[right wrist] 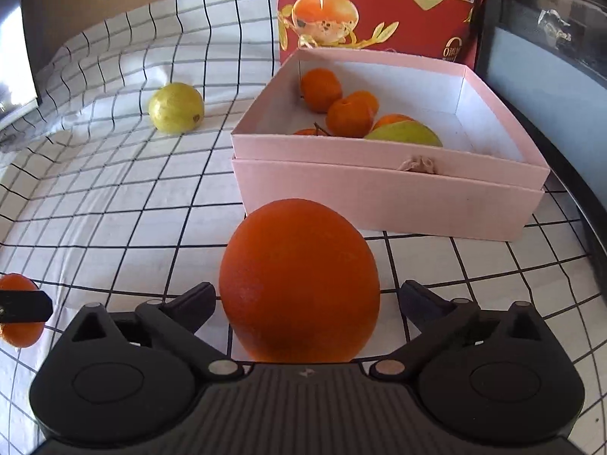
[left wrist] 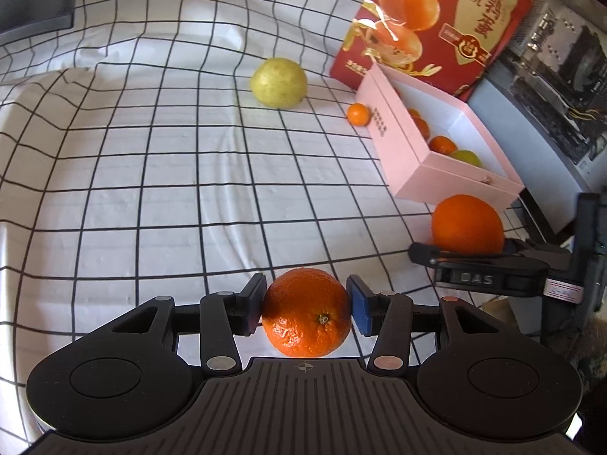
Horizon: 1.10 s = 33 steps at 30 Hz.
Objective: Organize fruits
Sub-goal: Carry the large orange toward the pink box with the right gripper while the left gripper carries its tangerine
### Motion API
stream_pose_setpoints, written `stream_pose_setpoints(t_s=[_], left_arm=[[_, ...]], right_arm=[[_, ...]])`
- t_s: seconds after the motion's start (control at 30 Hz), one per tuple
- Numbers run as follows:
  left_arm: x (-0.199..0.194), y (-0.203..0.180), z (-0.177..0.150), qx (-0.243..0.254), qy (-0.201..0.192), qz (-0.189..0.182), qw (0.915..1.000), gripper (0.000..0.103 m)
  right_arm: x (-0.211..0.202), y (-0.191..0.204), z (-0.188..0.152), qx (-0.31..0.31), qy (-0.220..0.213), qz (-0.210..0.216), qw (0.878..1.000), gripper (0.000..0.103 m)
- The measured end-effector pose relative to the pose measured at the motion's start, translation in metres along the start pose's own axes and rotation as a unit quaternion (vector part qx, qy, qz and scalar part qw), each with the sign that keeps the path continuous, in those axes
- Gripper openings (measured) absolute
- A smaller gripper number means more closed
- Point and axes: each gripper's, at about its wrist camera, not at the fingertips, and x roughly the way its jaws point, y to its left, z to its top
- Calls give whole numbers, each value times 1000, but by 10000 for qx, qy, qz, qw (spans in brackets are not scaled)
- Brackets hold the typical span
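A dimpled orange (left wrist: 306,313) is clamped in the left hand-held gripper (left wrist: 307,309); a larger orange (right wrist: 299,282) is flanked, untouched, by the spread right hand-held gripper (right wrist: 305,295) on a grid-checked cloth (left wrist: 170,189).

The cloth (left wrist: 151,174) is white fabric with a black grid, softly creased. The box (right wrist: 379,197) looks like matt pink card. The oranges (left wrist: 307,313) show dimpled, slightly glossy peel; the grippers (left wrist: 306,305) seem matt black plastic.

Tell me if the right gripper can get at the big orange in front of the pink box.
Probably yes: the right gripper stands open with the big orange already between its fingers, gaps on both sides, nothing blocking.
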Motion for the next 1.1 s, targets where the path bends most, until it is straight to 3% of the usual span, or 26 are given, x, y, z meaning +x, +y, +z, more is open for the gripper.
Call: stream_pose_setpoints(t_s=[0.13, 0.27, 0.43, 0.6, 0.87, 1.1], left_arm=[[-2, 3, -1, -20, -4, -9, 10000, 52], [-4, 4, -2, -14, -9, 26, 10000, 52], [-4, 4, -4, 2, 47, 43, 10000, 52], [-1, 0, -5, 96, 87, 3, 9999, 52], [5, -16, -6, 350, 158, -143, 9992, 52], [19, -47, 0, 773, 238, -320, 9962, 52]], right_arm=[[2, 1, 6, -185, 144, 92, 9997, 102], [0, 0, 11, -324, 86, 58, 9994, 95], [-6, 6, 14, -490, 108, 88, 9987, 70], [-15, 8, 6, -514, 149, 42, 9986, 69], [-41, -16, -9, -8, 260, 358, 9990, 69], [-65, -36, -22, 189, -15, 308, 9993, 69]])
